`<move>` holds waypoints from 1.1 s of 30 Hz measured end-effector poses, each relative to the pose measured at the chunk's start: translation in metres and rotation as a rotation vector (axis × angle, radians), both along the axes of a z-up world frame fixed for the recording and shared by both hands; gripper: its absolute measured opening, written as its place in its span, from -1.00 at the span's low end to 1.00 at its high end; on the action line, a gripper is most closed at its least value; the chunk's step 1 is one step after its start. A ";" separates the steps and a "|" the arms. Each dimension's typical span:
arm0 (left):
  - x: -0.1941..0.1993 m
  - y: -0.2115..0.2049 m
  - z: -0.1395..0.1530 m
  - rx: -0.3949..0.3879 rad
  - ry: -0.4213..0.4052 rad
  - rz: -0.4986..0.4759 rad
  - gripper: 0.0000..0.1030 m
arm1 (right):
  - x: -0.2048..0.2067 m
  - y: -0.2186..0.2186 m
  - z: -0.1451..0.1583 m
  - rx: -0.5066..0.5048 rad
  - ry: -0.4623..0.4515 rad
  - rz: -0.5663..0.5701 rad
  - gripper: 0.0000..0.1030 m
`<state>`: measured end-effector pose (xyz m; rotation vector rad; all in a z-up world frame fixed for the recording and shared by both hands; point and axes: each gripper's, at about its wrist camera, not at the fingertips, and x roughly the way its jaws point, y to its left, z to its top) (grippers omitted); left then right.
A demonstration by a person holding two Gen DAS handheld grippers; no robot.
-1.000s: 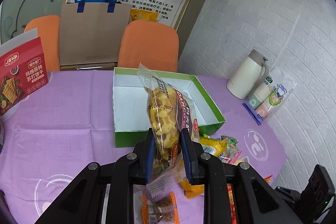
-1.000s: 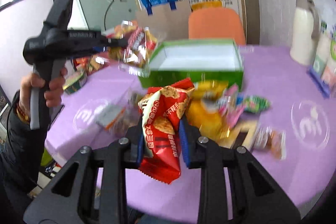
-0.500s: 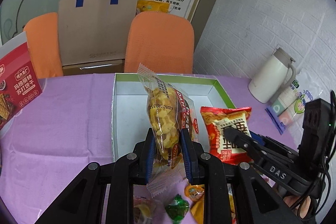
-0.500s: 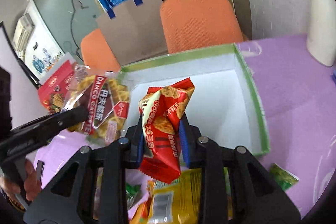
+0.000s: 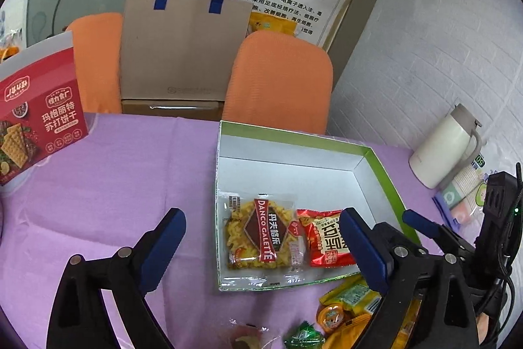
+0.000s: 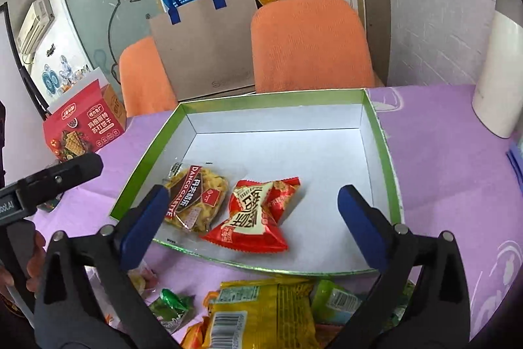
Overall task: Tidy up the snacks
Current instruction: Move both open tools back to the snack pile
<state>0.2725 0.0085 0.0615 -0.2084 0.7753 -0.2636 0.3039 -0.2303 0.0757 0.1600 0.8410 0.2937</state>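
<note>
Both tools hang over the near edge of the green-rimmed box (image 6: 376, 126), and each is spread wide with nothing between its blue pads. The left gripper (image 5: 261, 254) frames the clear Danco Galette packet (image 5: 261, 233), which lies flat on the white floor in the box's near left corner. The right gripper (image 6: 255, 218) frames the red crisp packet (image 6: 258, 215), which lies just beside the Danco packet, touching or nearly touching it. Most of the box floor behind the two packets is bare.

The step in hand looks like going back for more: a loose heap waits on the purple tablecloth (image 5: 114, 172) just in front of the box, including a yellow barcode-labelled bag (image 6: 261, 316), a small green wrapped sweet (image 6: 171, 305) and an orange jelly cup (image 5: 331, 316).

To do this well, each tool should lift clear of the box wall first, so that a pad does not catch the cardboard rim and drag the box. The two tools sit close, so taking items from opposite sides of the heap would keep them apart. The yellow bag is best pinched at a crimped end seam, since its puffy middle may slip. Later packets could go towards the far wall, filling the box in rows
</note>
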 end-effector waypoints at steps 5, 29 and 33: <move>-0.025 0.004 0.014 0.019 -0.039 0.019 0.88 | -0.032 -0.006 0.025 -0.011 -0.056 0.007 0.99; -0.182 0.010 -0.015 0.056 -0.037 -0.109 0.89 | -0.226 -0.019 0.007 0.107 -0.156 0.058 0.99; -0.194 0.008 -0.039 0.037 0.016 -0.156 0.89 | -0.221 -0.013 -0.018 0.122 -0.037 0.071 0.81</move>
